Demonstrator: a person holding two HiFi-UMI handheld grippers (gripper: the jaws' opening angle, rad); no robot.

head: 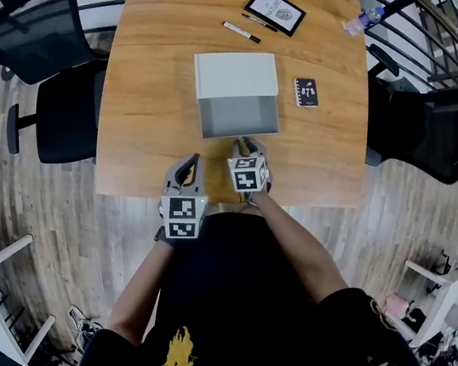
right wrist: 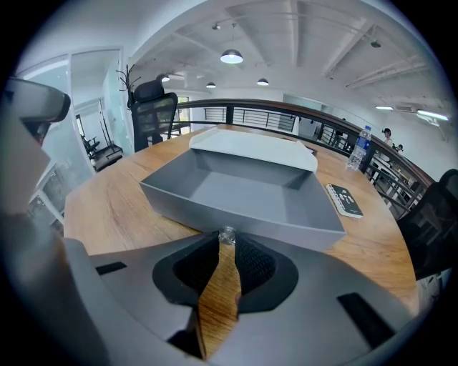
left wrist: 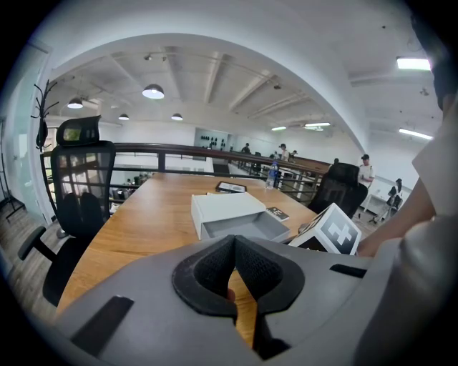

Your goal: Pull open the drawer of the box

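A white box (head: 235, 73) lies in the middle of the wooden table (head: 148, 104). Its grey drawer (head: 238, 116) stands pulled out toward me, empty inside (right wrist: 243, 189). My right gripper (head: 244, 143) is at the drawer's front wall, shut on the small clear knob (right wrist: 227, 234) that shows between its fingertips. My left gripper (head: 192, 162) hovers beside it near the table's front edge, apart from the drawer (left wrist: 247, 227). Its jaws meet at the tips with nothing between them (left wrist: 234, 241).
Behind the box lie a framed picture (head: 275, 11) and two pens (head: 240, 32). A small black booklet (head: 307, 91) sits to the box's right and a water bottle (head: 363, 21) at the far right edge. Black office chairs (head: 62, 109) (head: 428, 133) flank the table.
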